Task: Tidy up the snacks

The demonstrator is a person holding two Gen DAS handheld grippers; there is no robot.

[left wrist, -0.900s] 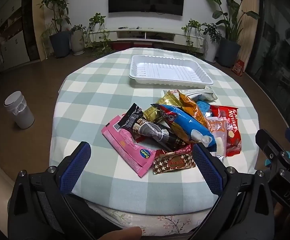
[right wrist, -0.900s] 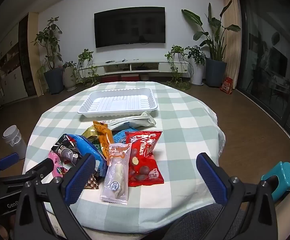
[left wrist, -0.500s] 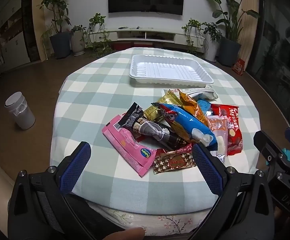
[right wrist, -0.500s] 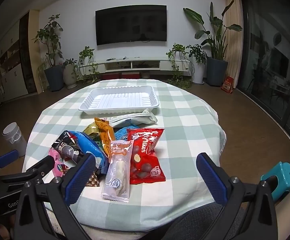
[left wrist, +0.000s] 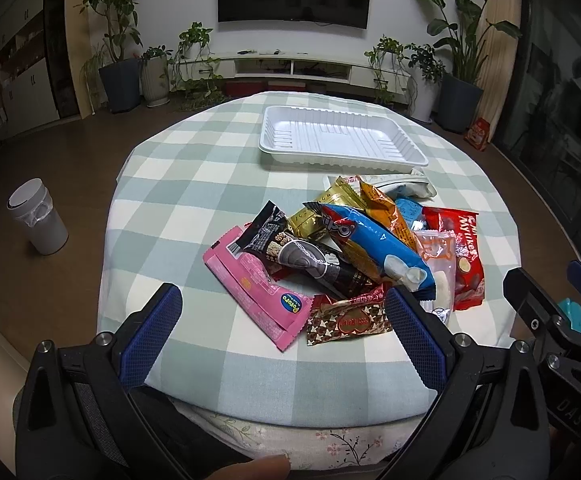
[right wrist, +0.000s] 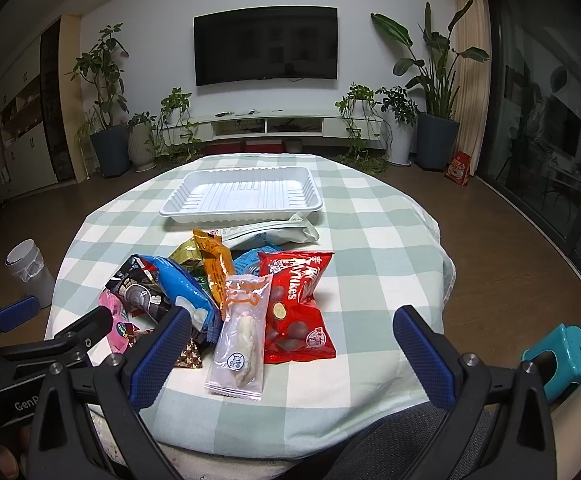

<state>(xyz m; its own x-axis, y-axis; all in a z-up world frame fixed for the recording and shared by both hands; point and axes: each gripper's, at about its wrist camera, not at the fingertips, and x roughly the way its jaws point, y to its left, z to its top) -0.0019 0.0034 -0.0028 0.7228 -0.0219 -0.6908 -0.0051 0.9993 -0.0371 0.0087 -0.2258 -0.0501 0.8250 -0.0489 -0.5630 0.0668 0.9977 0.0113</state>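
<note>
With the ribbed white plastic tray [left wrist: 342, 138] empty, both the left hand-held gripper [left wrist: 280, 334] and the right hand-held gripper [right wrist: 290, 354] hover wide open, holding nothing, so the next move is likely a first pick from the heap of wrapped snacks [right wrist: 226, 296].

From the left wrist view, the gold packet [left wrist: 322, 216] lies mostly under the blue packet [left wrist: 374, 246] and the orange packet [left wrist: 382, 210]. A light blue packet [left wrist: 408, 210] shows only a corner among them. The brown chocolate packet [left wrist: 348, 320] is partly covered by the left tongs [left wrist: 282, 332], and its print is too small to read. The right tongs [left wrist: 554, 300] are cut off by the picture's edge. The television [right wrist: 265, 45] screen shows only blurred reflections.
</note>
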